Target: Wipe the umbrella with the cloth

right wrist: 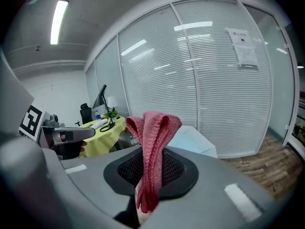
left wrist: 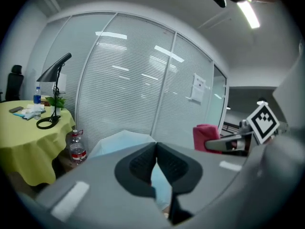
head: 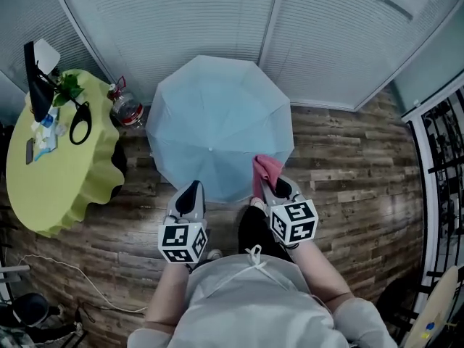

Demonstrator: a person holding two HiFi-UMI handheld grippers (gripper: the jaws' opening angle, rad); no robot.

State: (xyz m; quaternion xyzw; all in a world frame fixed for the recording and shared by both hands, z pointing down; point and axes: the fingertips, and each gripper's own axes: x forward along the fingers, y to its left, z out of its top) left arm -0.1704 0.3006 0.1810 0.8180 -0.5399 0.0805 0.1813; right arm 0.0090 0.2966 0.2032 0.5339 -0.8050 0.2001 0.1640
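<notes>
Cloth (right wrist: 155, 128) in right tool (right wrist: 151, 162) (pinched, folded), beside umbrella (head: 217, 125) rim.

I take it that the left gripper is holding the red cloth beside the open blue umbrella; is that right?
Not quite: the right gripper holds the cloth, clamped between its jaws, as the right gripper view shows. The left gripper is shut with nothing in it. The umbrella is indeed open and blue.

The person wears a pale grey top (head: 246, 303); at its front hem hang a white drawstring bow (head: 254, 253) and dark trousers (head: 254, 230). The left gripper (head: 193, 187) and right gripper (head: 275, 188) are grey, with black ribbed pads (left wrist: 138, 163) and white marker cubes (head: 183, 242) (head: 293, 222) printed in black squares.
</notes>
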